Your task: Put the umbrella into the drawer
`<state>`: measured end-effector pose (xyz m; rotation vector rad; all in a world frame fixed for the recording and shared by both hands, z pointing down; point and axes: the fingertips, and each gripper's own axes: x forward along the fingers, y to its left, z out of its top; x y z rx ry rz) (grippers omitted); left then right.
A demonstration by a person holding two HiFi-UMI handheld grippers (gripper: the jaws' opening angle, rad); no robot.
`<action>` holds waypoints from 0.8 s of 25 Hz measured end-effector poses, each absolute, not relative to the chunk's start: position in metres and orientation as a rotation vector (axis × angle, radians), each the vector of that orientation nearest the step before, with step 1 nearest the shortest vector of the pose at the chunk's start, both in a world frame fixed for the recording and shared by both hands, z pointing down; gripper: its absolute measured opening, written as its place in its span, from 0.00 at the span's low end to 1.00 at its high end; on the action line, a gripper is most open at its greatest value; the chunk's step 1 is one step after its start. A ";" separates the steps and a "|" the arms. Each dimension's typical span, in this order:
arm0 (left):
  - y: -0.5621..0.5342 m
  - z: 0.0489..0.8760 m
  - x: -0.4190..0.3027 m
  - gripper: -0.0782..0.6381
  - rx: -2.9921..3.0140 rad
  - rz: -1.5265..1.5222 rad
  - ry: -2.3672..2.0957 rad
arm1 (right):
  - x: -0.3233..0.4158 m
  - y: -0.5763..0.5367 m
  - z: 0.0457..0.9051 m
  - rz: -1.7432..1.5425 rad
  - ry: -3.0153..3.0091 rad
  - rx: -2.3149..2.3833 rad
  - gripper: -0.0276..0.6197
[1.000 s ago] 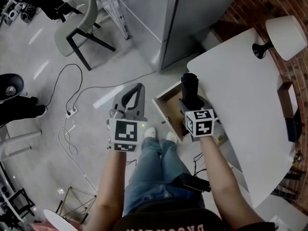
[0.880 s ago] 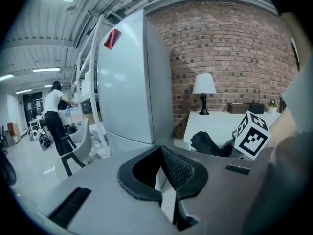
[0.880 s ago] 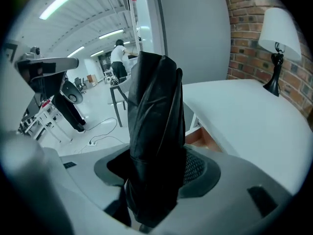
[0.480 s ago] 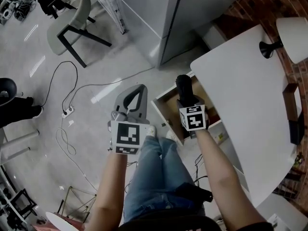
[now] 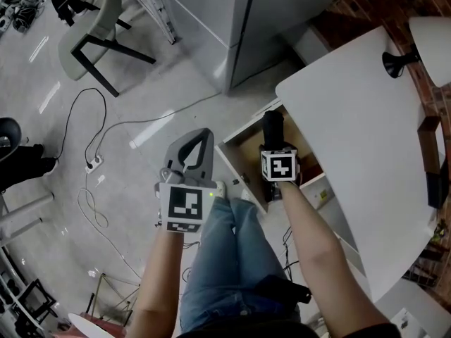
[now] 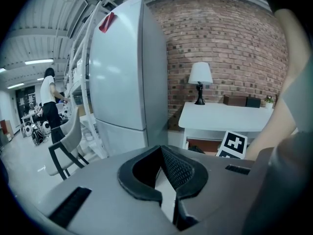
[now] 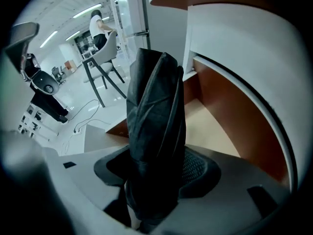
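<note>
My right gripper [image 5: 274,145] is shut on a folded black umbrella [image 5: 273,127] and holds it over the open wooden drawer [image 5: 243,150] under the white desk [image 5: 352,139]. In the right gripper view the umbrella [image 7: 155,126] stands up between the pads [image 7: 195,169], with the drawer's brown bottom [image 7: 210,131] beyond it. My left gripper [image 5: 202,136] hangs over the floor to the left of the drawer, its fingers touching at the tips with nothing between them. The left gripper view shows that same gripper [image 6: 161,155] shut and empty.
A tall grey cabinet [image 5: 282,13] stands behind the drawer. A lamp [image 5: 430,41] sits on the desk's far corner. A chair [image 5: 95,27] and loose cables [image 5: 99,160] are on the floor at the left. The person's legs [image 5: 232,252] are below the drawer.
My right gripper has shifted a little to the left with the umbrella, further over the drawer. My left gripper has hardly moved.
</note>
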<state>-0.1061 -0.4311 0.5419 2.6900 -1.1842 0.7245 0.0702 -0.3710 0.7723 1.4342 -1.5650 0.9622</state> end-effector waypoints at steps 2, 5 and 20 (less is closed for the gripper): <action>-0.431 0.545 -0.104 0.11 2.699 0.734 -1.173 | 0.074 -0.367 0.780 0.978 -1.542 1.447 0.44; -0.433 0.548 -0.099 0.11 2.713 0.731 -1.164 | 0.081 -0.369 0.788 0.989 -1.521 1.465 0.44; -0.404 0.588 -0.084 0.11 2.699 0.764 -1.074 | 0.116 -0.372 0.826 1.050 -1.374 1.585 0.45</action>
